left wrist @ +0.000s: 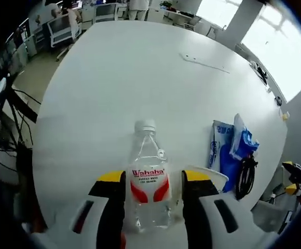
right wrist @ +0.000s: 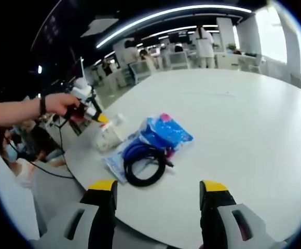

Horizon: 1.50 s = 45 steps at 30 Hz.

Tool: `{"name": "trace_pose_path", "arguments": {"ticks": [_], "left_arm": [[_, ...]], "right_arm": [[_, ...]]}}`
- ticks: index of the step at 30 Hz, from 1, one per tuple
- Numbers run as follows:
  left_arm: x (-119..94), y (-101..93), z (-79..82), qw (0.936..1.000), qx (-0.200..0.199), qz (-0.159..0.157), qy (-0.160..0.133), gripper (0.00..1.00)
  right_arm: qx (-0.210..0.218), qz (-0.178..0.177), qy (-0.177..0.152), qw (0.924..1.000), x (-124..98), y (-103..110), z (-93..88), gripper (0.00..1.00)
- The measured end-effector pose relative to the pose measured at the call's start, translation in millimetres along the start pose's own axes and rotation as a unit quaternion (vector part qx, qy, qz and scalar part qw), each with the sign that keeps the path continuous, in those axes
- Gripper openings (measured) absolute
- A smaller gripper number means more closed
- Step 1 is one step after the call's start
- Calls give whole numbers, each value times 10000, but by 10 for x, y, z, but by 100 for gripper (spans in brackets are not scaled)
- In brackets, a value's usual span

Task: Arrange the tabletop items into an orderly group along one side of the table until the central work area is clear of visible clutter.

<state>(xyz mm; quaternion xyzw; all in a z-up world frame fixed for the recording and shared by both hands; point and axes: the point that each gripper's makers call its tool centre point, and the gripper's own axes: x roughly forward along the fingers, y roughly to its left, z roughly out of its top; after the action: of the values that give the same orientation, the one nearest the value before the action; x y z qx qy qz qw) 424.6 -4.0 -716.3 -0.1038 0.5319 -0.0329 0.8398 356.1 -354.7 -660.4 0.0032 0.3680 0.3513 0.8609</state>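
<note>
In the left gripper view, your left gripper (left wrist: 153, 199) has its jaws clamped around the upright water bottle (left wrist: 149, 179) near the tabletop (left wrist: 130, 78) edge; it's tall and could tip if you slide it fast. In the right gripper view, your right gripper (right wrist: 158, 194) hovers with jaws spread, empty, above the coiled black cable (right wrist: 142, 162) and blue packets (right wrist: 163, 132).

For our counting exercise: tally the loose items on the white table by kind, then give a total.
Water bottle: 1
Blue plastic packets: 2
Coiled black cable: 1
Total: 4
</note>
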Motion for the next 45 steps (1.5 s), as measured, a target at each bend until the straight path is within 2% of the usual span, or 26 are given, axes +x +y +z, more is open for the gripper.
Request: {"name": "trace_pose_path", "arguments": {"ticks": [3,5,8,16,23,26,29,31,35,40,45], "left_arm": [[51,36,-30,9998,-143,61,139,41],[100,57,-76,9994,-145,99,297,41],[153,28,-94,9992,-122,49,375,41],[310,15,-114,9985,211,87,489,40],[383,2,-93,9984,286,-1,495,42],[387,11,-62,9993,126,-114,332,42],[377,22,-53,9994,-13,-176,292,41],[348,29,-5,9998,-55,-168,49,40],[277,43,3,9998,-105,-160,-106,39],[117,49,110,9989,-40,-121,-448,39],[-5,20,153,9979,193,-120,-615,39]], "right_arm": [[14,-16,0,10000,0,-19,4,65],[31,-17,-5,10000,4,-25,8,65],[23,-19,19,10000,11,-37,5,65],[56,-60,2,10000,0,-79,18,65],[124,-142,10,9998,-39,-164,-17,65],[137,-180,-37,9997,-50,-207,29,65],[180,-205,-127,9995,-56,-259,85,64],[189,-216,-120,9995,-43,-286,78,63],[204,-192,-110,9995,-30,-289,58,63],[233,-70,-72,9997,11,-235,4,61],[204,23,-17,9998,52,-195,-39,60]]}}
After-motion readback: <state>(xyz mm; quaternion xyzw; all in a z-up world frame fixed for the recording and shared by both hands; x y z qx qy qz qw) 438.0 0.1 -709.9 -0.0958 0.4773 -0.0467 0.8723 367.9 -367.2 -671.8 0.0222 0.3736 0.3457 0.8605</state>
